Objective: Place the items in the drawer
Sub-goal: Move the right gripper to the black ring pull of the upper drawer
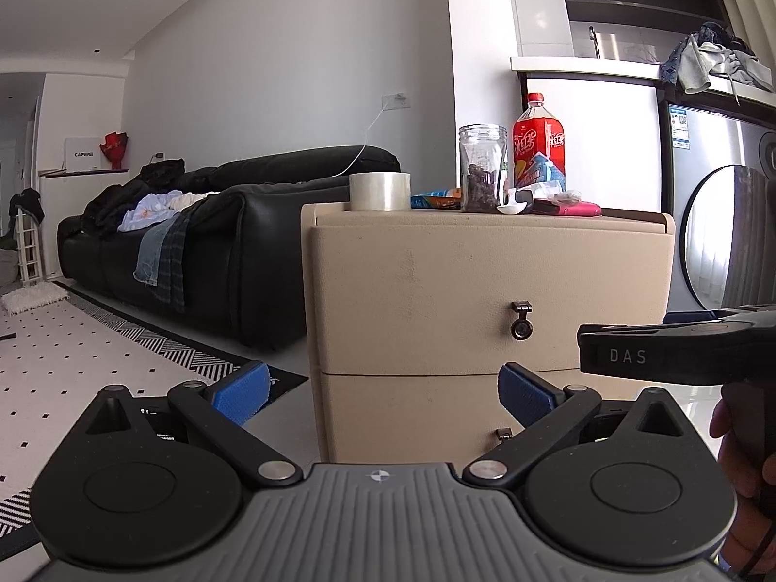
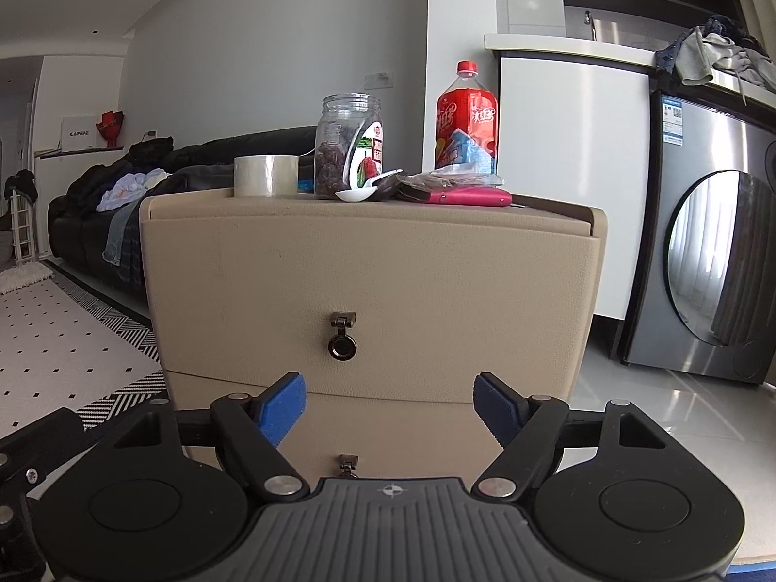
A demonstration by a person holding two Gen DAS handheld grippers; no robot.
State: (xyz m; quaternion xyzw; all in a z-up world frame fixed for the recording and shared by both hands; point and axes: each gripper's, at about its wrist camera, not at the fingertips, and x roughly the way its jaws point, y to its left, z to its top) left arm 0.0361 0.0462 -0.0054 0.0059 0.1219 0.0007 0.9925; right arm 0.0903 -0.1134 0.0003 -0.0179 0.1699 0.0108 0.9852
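Both grippers are hovering low in front of the beige cabinet [image 2: 368, 266], and neither is carrying anything: the left gripper [image 1: 383, 388] is showing its blue fingers [image 1: 245, 390] spread wide, and the right gripper [image 2: 390, 400] is doing the same with empty air between its fingers [image 2: 283, 405]. The top drawer [image 2: 373, 300] is sitting closed, filling the middle of the right wrist frame, so opening it looks like the step in hand. Its ring pull [image 2: 342, 347] is hanging dead centre in that frame, just above the gap between the right fingers, so the right side is looking better lined up for it; in the left wrist view the same pull is sitting right of centre. The pull is small, so the fingers are probably needing to rise a touch, close squarely on the ring itself and draw straight back rather than twisting. The things to stow are waiting up on the cabinet top across the upper middle of the frame: a tape roll [image 2: 266, 175], a glass jar [image 2: 349, 145], a white spoon [image 2: 363, 190], a pink case [image 2: 465, 196] and a red bottle [image 2: 466, 119]. The bottle is standing tall and could rock, I'd say, if the drawer gets jerked, so a smooth pull is the safer bet.
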